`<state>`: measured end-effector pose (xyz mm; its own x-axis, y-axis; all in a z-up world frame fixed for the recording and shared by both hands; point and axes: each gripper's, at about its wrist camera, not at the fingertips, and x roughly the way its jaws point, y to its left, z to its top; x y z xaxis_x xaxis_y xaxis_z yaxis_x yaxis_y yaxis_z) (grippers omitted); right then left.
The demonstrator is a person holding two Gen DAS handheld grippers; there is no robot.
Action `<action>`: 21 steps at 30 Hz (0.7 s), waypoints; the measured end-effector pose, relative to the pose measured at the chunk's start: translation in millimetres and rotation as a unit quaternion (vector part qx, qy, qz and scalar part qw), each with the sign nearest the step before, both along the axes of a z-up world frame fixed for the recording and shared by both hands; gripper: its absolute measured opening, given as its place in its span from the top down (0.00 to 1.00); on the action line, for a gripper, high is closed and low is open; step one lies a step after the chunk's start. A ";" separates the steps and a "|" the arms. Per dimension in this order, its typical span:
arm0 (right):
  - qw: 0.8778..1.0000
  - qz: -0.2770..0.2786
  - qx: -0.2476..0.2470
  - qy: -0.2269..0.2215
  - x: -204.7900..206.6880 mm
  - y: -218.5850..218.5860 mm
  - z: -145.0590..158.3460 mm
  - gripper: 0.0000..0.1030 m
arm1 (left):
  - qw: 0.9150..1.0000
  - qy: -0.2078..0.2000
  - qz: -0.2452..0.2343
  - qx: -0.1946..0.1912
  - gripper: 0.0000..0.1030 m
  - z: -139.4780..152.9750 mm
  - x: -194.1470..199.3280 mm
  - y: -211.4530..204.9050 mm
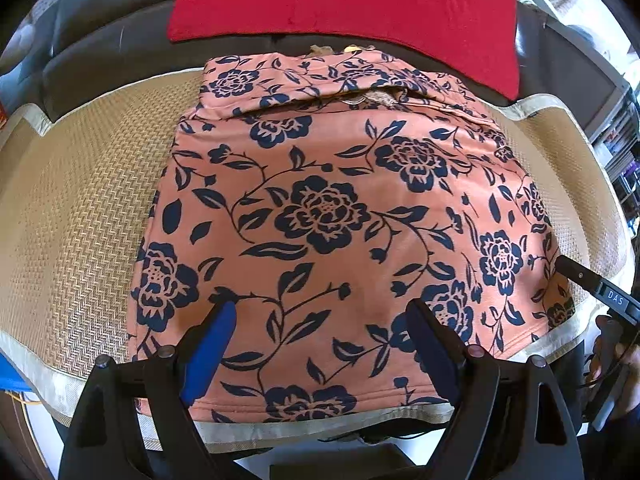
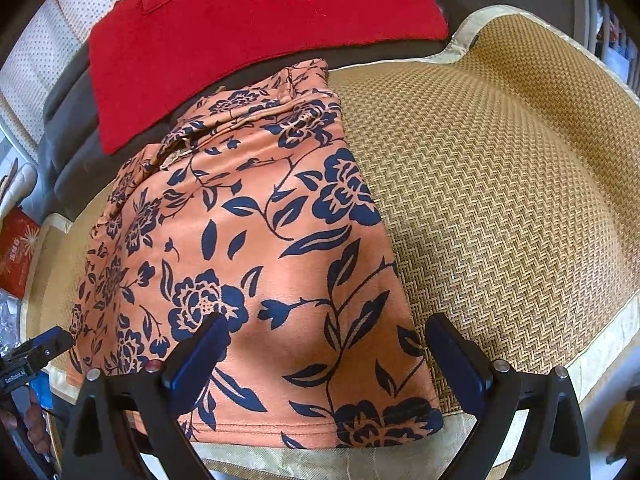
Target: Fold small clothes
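Note:
An orange garment with navy flowers lies flat on a woven straw mat, its sleeves folded in and its collar at the far end. My left gripper is open and empty, just above the garment's near hem. My right gripper is open and empty, over the garment's near right corner, with one finger over the mat. The right gripper's tip also shows at the right edge of the left wrist view.
A red cushion leans on the dark sofa back behind the garment. The mat's pale border marks the seat's front edge. A red packet sits at the far left. Shelves stand to the right.

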<state>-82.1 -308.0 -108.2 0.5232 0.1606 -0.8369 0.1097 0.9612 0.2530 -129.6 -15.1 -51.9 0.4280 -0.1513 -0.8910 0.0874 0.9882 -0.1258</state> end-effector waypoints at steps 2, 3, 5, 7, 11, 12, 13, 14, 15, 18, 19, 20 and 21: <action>1.000 0.001 -0.001 0.000 -0.2 0.4 0.8 0.03 | 1.000 -0.003 0.000 0.001 0.16 1.0 -0.9 0.0; 1.000 0.001 0.000 0.000 -0.3 0.7 1.1 0.03 | 1.000 -0.004 0.001 0.002 0.16 1.4 -1.2 0.5; 1.000 0.002 -0.001 -0.001 -1.2 1.3 1.8 0.03 | 1.000 -0.006 0.005 0.004 0.16 2.2 -1.6 2.2; 1.000 0.003 0.000 -0.002 -1.6 2.0 2.6 0.03 | 1.000 -0.007 0.009 0.004 0.16 3.0 -2.1 4.0; 1.000 0.006 0.000 -0.004 -3.6 3.9 4.3 0.03 | 1.000 -0.009 0.012 0.005 0.16 4.3 -3.5 6.3; 1.000 0.006 0.000 -0.004 -3.5 3.9 4.3 0.03 | 1.000 -0.010 0.012 0.007 0.16 4.7 -3.6 6.4; 1.000 0.007 0.000 -0.004 -4.1 4.0 4.6 0.03 | 1.000 -0.010 0.013 0.008 0.16 5.0 -3.7 6.3; 1.000 0.007 0.000 -0.004 -4.5 3.9 4.8 0.03 | 1.000 -0.012 0.013 0.010 0.16 5.4 -3.9 6.5; 1.000 0.008 0.000 -0.004 -4.6 3.7 4.9 0.03 | 1.000 -0.012 0.014 0.011 0.16 6.0 -4.2 6.6; 1.000 0.008 0.000 -0.004 -5.6 2.5 5.2 0.03 | 1.000 -0.014 0.015 0.015 0.16 7.0 -4.8 6.7; 1.000 0.007 0.001 -0.004 -5.9 2.2 5.2 0.03 | 1.000 -0.015 0.015 0.016 0.16 7.3 -5.1 6.9; 1.000 0.007 0.002 -0.004 -6.4 1.7 5.3 0.03 | 1.000 -0.015 0.016 0.017 0.16 7.6 -5.6 7.1; 1.000 0.005 0.003 -0.004 -6.8 1.4 5.5 0.03 | 1.000 -0.016 0.016 0.017 0.16 7.8 -5.9 7.4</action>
